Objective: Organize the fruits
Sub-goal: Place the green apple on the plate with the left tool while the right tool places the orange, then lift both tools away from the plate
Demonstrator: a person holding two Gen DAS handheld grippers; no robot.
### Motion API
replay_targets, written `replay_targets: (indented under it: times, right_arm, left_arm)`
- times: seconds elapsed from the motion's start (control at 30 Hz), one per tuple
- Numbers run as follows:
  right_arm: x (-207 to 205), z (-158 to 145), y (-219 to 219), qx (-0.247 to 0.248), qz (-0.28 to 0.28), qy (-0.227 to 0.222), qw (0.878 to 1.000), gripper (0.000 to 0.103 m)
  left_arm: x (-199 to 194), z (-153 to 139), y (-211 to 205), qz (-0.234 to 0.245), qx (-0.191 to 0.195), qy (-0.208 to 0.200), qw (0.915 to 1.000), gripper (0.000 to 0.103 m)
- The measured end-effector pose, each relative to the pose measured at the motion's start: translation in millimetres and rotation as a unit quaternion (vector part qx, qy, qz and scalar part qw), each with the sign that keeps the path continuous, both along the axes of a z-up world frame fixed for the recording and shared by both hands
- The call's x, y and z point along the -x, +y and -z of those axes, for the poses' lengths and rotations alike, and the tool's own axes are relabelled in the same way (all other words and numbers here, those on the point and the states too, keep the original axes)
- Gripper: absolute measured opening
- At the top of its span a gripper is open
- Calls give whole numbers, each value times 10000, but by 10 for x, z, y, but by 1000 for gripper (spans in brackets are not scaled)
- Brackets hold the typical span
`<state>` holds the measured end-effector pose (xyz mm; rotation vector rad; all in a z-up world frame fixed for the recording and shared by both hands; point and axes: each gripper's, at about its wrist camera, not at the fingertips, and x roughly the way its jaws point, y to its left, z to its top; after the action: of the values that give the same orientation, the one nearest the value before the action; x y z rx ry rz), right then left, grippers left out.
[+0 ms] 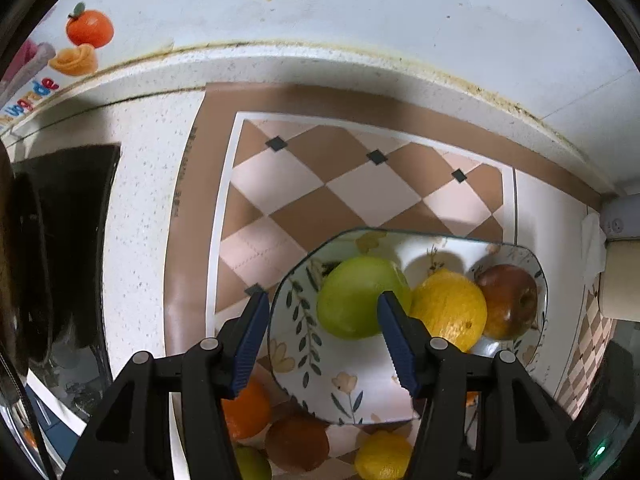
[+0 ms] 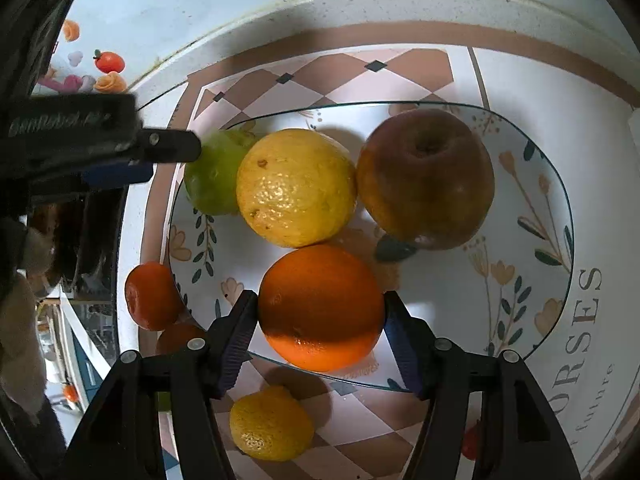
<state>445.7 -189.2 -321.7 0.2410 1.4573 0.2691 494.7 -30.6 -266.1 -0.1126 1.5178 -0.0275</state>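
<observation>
Right wrist view, glossy orange (image 2: 320, 306), dimpled rind, in floral plate (image 2: 532, 200)

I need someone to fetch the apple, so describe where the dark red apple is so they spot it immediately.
Find the floral plate on the checked mat. The dark red apple sits at its back, beside the yellow citrus fruit. It alone is brownish red, smooth, with a stem dimple.

Glossy glazed ceramic plate (image 2: 552, 184), pebbly-skinned orange (image 2: 320, 308), ribbed blue tongs pads (image 1: 250, 344).
</observation>
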Motion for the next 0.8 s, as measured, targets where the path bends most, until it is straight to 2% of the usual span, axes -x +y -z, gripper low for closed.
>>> replay_targets:
  times: [0.03,0.1,0.17,0.2,0.23,0.43,0.8]
  right_arm:
    - [8,-30,-40,49,16,-16,10000,78]
    - [24,-104,-78,132,50,-69,9999,84]
    - [62,-189,-121,253,102,-136,9995,85]
    - [91,-236,-147,356,124,-166,9992,90]
    - [123,-276,-175,451,166,-180,9987,93]
    - [383,-546,-350,933,406,-400,9940,94]
    - [1083,-1256,-424,1103,705,-1014,9862,97]
  left_arm:
    - [36,-16,8,12,-7,-22,10000,54]
    - [126,-54,41,15,-57,-106,9999,56]
    - [222,-78,80,-41,-86,-184,9998,68]
    - [289,-83,91,-44,-113,-176,9998,78]
    - [343,-83,105,-15,-134,-158,9998,84]
    - [688,-145,167,-7,-306,-267,9992,85]
    - [1539,-779,86,222,-297,-1227,9917,85]
